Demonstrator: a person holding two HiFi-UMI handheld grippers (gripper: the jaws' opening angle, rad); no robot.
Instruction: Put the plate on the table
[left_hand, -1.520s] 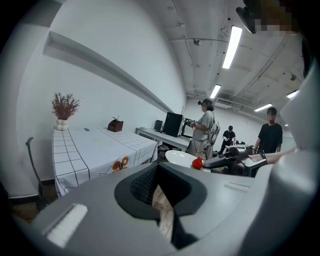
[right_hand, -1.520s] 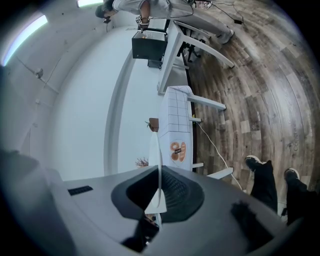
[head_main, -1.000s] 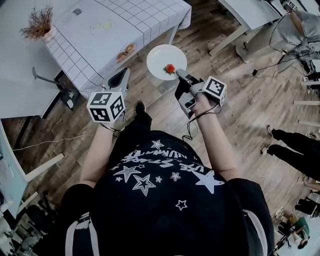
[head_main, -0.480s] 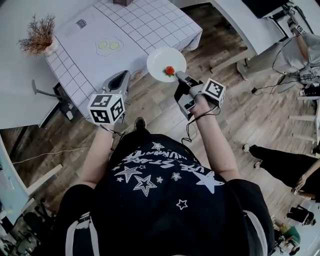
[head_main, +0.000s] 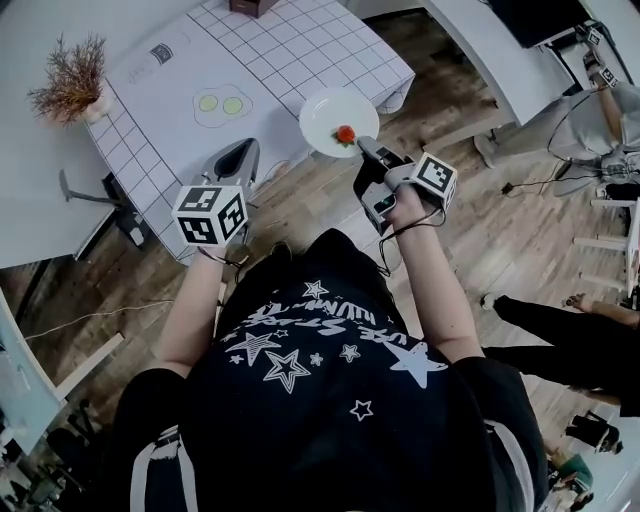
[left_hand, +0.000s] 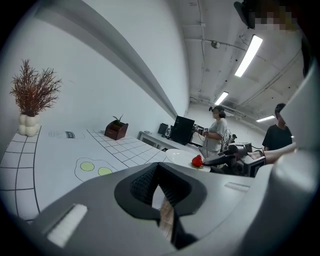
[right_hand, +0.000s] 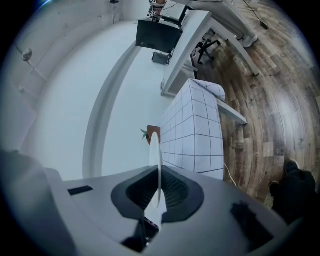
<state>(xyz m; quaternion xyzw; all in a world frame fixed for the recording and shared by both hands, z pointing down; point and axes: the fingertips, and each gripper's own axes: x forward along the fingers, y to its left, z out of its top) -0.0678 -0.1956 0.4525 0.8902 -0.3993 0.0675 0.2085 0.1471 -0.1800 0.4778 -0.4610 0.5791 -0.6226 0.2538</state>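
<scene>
Here the right gripper (head_main: 360, 146) is clamped on the rim of the plate (head_main: 328, 115); the plate hangs level just off the table's (head_main: 180, 95) near edge; tabletop lies ahead-left; left gripper (head_main: 243, 152) closed, empty.

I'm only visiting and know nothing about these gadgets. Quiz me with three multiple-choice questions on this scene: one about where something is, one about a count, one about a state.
1. Where is the red piece of food?
A. on the plate
B. on the mat
C. on the table

2. How many yellow-green circles does the mat show?
A. one
B. two
C. four

3. What state is the plate in?
A. lying flat on the table
B. gripped at its rim by the right gripper
C. resting on the mat

Answers:
1 A: the food sits on the plate, near the gripped edge.
2 B: two circles lie side by side.
3 B: the right gripper view shows the jaws pinching the thin rim.
</scene>
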